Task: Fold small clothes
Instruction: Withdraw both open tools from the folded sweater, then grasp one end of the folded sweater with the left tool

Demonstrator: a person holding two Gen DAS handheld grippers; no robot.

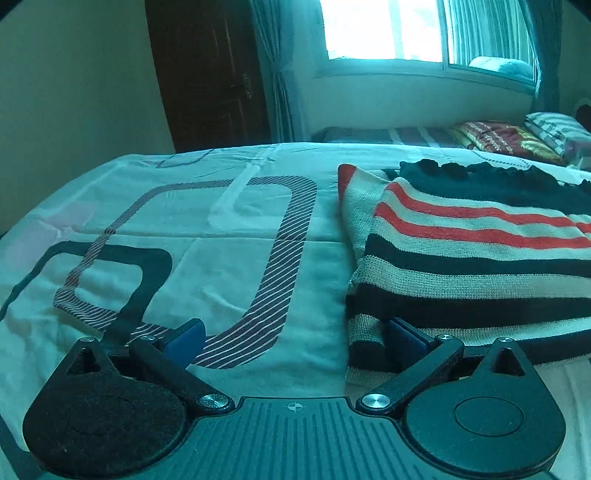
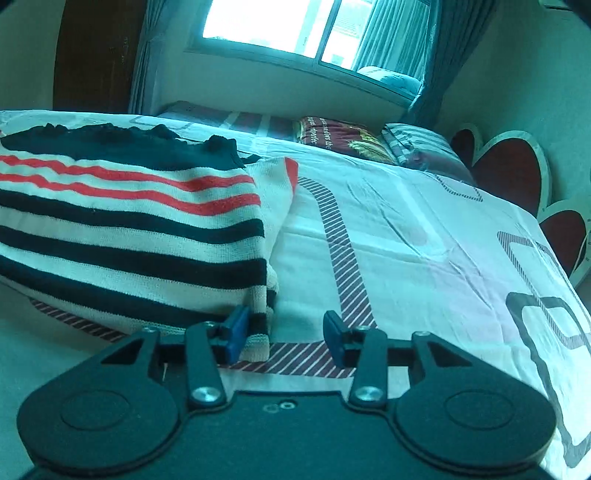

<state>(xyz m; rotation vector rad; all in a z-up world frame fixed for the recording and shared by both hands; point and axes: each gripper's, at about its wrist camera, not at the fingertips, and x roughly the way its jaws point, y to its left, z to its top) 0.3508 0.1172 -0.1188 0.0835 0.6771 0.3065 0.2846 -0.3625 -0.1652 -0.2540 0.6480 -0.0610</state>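
Note:
A knitted sweater with cream, black and red stripes (image 1: 469, 254) lies folded on the bed sheet (image 1: 229, 258), its sleeves tucked in. It also shows in the right wrist view (image 2: 133, 229). My left gripper (image 1: 295, 339) is open at the sweater's near left corner, and the hem lies just inside its right finger (image 1: 406, 336). My right gripper (image 2: 286, 334) is open at the near right corner, and the hem's corner lies between its jaws, against the left finger (image 2: 236, 332). Neither holds the cloth.
The bed sheet (image 2: 424, 240) is pale with dark looped bands. Pillows and folded bedding (image 2: 343, 138) lie at the far end, beside a red heart-shaped headboard (image 2: 509, 166). A dark door (image 1: 210, 74) and a curtained window (image 1: 406, 29) stand beyond the bed.

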